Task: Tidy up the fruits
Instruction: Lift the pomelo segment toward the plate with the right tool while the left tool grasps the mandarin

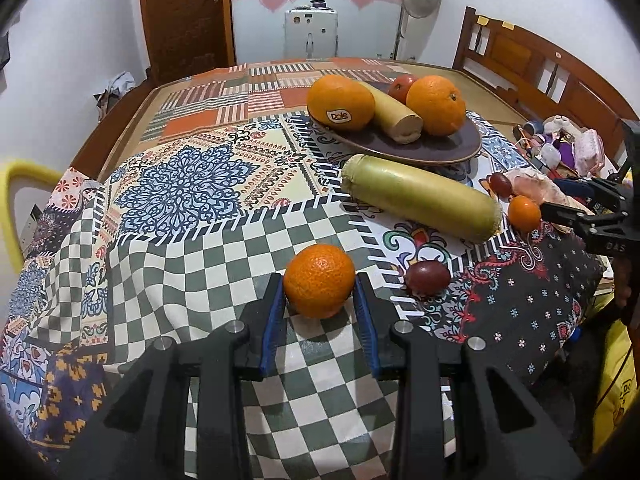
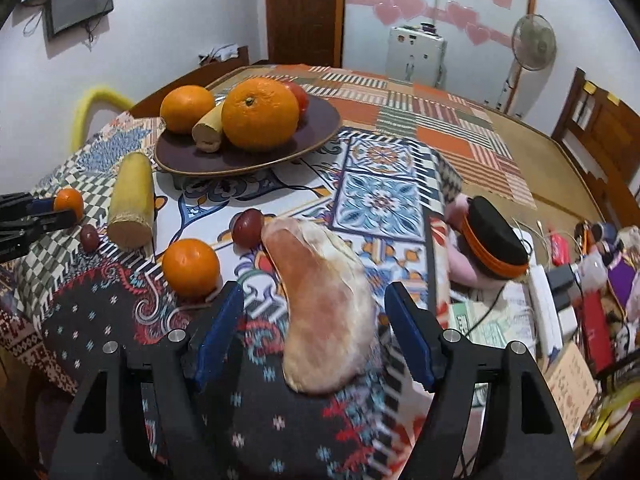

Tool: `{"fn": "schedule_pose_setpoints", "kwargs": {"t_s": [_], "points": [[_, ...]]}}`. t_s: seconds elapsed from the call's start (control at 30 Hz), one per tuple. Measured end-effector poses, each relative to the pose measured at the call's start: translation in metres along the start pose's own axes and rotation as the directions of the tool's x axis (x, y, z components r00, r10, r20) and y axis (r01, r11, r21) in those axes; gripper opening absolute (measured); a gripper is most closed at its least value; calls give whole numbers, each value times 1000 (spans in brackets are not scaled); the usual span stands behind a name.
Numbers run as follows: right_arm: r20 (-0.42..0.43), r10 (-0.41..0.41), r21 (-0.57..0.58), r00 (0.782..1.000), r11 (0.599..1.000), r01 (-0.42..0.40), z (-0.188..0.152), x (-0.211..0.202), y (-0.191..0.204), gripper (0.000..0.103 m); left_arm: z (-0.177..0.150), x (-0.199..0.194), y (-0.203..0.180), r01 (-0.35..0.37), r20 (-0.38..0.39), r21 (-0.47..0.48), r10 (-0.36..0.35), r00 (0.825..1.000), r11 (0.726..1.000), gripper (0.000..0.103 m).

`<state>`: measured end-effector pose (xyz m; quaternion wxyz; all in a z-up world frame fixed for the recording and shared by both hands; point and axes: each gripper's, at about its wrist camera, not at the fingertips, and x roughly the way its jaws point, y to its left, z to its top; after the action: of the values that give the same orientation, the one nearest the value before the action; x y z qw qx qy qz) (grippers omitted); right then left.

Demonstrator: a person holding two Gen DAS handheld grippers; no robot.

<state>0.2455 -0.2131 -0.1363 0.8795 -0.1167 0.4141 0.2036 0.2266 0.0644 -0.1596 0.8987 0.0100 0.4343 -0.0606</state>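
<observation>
My left gripper [image 1: 319,280] is shut on a small orange [image 1: 319,280], its blue pads touching both sides, just above the checked cloth. It also shows in the right wrist view [image 2: 69,202]. My right gripper [image 2: 314,304] is open around a pale pink pomelo wedge [image 2: 320,300] lying on the cloth. A dark plate [image 1: 440,146] holds two big oranges [image 1: 340,102], a sugarcane piece [image 1: 396,114] and a red fruit [image 1: 402,86]. A second sugarcane piece [image 1: 420,196], another small orange [image 2: 191,266] and two dark red fruits [image 1: 427,278] [image 2: 248,226] lie on the table.
A black and orange cap on a pink toy [image 2: 494,240] sits right of the pomelo wedge. Cluttered boxes and cables [image 2: 568,300] fill the right side. A yellow chair back [image 1: 24,184] stands at the left, a wooden bench [image 1: 532,60] at the far right.
</observation>
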Motion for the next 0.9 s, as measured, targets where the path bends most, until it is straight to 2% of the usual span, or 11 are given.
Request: {"fn": "schedule_pose_setpoints", "kwargs": {"t_s": [0.1,0.17,0.27,0.47,0.63,0.9], "points": [[-31,-4,-14,1000,1000,3,2,13,0,62,2,1,0,5,1,-5,-5,1000,1000,35],[-22,19,1,1000,1000,-19,2,13,-3,59,3,0,0,7,5,-4,-7,1000,1000,35],[-5,6,8,1000,1000,-6,-1,11,-6,46,6,-3,-2,3,16,10,-3,1000,1000,35],[14,-9,14,1000,1000,9,-3,5,-5,38,18,-12,-9,15,51,16,-16,999,1000,35],[51,5,52,999,999,-7,4,-5,-10,24,29,-13,-19,19,68,33,-21,997,999,35],[107,4,62,994,998,-11,18,-18,-10,22,49,-17,-34,41,108,52,-47,993,998,35]]}}
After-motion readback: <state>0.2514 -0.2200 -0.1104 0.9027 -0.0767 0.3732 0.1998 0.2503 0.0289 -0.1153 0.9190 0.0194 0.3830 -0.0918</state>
